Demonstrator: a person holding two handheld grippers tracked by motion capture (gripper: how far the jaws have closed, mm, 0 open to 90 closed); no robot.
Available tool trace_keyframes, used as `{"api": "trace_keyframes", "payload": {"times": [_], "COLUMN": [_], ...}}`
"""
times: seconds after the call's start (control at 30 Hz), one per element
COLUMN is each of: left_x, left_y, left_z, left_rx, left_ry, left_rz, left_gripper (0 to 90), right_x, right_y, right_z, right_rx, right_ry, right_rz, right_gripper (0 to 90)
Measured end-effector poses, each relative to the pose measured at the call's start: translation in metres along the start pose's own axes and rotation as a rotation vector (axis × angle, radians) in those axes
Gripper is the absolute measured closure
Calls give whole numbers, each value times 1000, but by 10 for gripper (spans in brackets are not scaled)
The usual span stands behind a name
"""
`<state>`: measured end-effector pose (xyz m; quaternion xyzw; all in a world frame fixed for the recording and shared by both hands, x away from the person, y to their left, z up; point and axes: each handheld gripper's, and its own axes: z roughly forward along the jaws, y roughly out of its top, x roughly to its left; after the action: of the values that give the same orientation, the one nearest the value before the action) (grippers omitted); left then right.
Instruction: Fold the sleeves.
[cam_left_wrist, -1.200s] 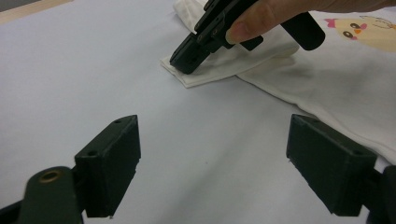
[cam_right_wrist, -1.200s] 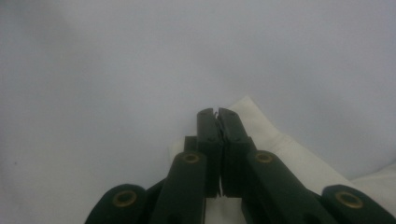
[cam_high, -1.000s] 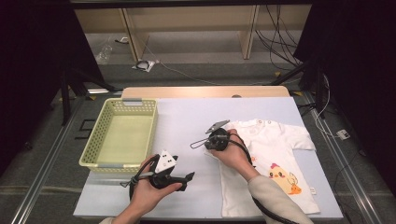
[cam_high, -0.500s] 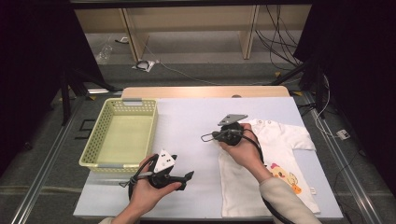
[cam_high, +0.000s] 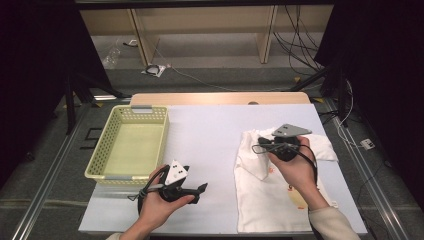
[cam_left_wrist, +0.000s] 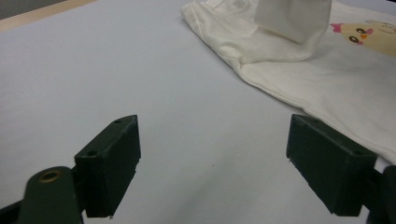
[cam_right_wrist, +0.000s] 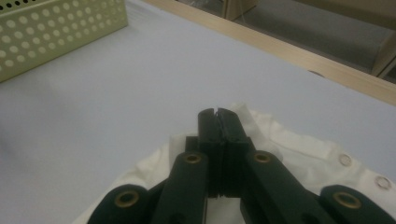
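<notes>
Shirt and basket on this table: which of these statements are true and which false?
1. The basket is empty. True.
2. The shirt lies in the basket. False: it lies on the table, to the basket's right.
3. The left claw is open. True.
4. The right claw is wide open. False: it is shut, over the shirt.
5. The shirt has a yellow cartoon print. True.

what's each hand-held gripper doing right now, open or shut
Left hand-held gripper: open, nothing between the jaws, low over the table.
Right hand-held gripper: shut on the shirt, a fold lifted.
</notes>
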<state>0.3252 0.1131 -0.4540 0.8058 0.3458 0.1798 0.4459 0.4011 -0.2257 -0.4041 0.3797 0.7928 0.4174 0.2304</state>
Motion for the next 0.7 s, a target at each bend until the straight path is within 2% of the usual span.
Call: {"api": "trace_keyframes", "payload": {"times": [0.1,0.33,0.5,0.7], "left_x": [0,0,-1,-1], "left_y": [0,0,0,0], "left_z": [0,1,2,2], "left_rx": [1,-1,1,1], "left_ry": [3,7,7,8], "left_rz": [3,-3,-1,-1], "left_gripper": [176,176,176,176], "right_x": [-9,-24,-31,-32], "right_y": [-11,-43,-67,-91], "right_z": [-15,-44,-55,-65], "right_rx": [-13,6,32,80], "right_ry": [-27,-78,-108,-115], "right_rz": [20,70,103,135], "right_gripper": [900,899,898,895]}}
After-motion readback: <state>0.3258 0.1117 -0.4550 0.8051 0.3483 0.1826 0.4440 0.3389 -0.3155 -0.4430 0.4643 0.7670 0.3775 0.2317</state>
